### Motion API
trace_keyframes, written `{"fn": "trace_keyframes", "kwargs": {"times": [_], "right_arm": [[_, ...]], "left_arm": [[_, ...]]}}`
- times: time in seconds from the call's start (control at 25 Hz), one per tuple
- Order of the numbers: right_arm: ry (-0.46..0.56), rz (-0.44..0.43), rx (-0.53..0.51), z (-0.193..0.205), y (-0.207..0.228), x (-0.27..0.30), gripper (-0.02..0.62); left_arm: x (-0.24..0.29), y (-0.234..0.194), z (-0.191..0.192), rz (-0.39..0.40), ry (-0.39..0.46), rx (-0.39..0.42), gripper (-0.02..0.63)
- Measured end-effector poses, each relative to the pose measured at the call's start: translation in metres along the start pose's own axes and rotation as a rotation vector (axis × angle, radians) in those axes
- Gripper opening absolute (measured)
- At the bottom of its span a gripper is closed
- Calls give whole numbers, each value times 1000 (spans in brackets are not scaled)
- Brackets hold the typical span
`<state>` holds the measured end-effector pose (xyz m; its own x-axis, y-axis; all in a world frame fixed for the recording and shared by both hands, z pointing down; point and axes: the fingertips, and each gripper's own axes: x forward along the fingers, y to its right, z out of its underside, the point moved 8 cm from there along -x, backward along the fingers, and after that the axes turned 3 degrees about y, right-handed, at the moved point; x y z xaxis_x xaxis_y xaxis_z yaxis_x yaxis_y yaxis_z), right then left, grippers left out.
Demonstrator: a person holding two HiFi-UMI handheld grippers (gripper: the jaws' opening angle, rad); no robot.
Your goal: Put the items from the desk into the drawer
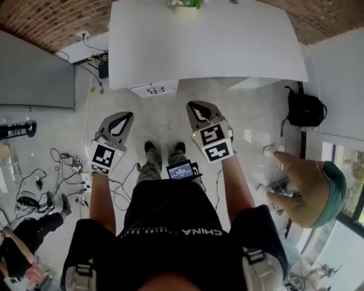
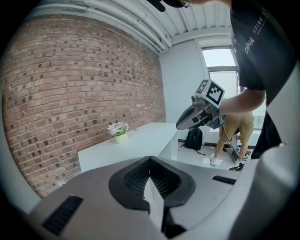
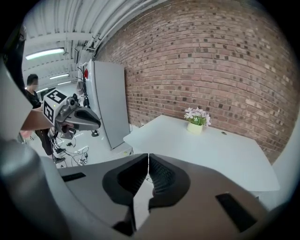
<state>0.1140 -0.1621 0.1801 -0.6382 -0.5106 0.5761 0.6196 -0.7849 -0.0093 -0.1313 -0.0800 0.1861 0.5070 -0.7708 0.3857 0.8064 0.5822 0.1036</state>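
The white desk (image 1: 205, 40) stands ahead of me against the brick wall. On it I see only a small pot of flowers (image 1: 185, 3) at its far edge, also in the left gripper view (image 2: 120, 133) and the right gripper view (image 3: 196, 123). A white drawer unit (image 1: 154, 88) sits under the desk's near left corner, its drawers closed. My left gripper (image 1: 127, 116) and right gripper (image 1: 192, 105) hang over the floor short of the desk. Both are shut with nothing between the jaws (image 2: 150, 158) (image 3: 148, 155).
A black backpack (image 1: 305, 109) leans by the desk's right end. A person in tan trousers (image 1: 310, 190) bends at my right. Cables (image 1: 57, 170) litter the floor at left beside a grey cabinet (image 1: 34, 74). Another person (image 1: 17, 244) crouches at bottom left.
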Motion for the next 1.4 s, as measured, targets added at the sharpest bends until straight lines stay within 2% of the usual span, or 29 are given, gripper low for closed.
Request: {"fn": "trace_keyframes", "kwargs": {"times": [0.28, 0.52, 0.68, 0.84, 1.2, 1.4], "right_arm": [[20, 9, -13, 7, 2, -36, 17], [37, -59, -26, 21, -1, -51, 17], [28, -100, -31, 35, -9, -51, 17], [16, -106, -89, 41, -25, -55, 17], [11, -84, -157, 65, -60, -103, 17], [-15, -97, -222, 92, -114, -132, 17]], "left_arm": [[-8, 28, -25, -25, 23, 3, 11], [-19, 61, -28, -34, 3, 6, 12], [-34, 79, -17, -91, -12, -46, 12], [-50, 92, -5, -111, -9, -89, 11], [-81, 135, -9, -121, 25, -36, 11], [-129, 187, 9, -129, 9, 9, 11]]}}
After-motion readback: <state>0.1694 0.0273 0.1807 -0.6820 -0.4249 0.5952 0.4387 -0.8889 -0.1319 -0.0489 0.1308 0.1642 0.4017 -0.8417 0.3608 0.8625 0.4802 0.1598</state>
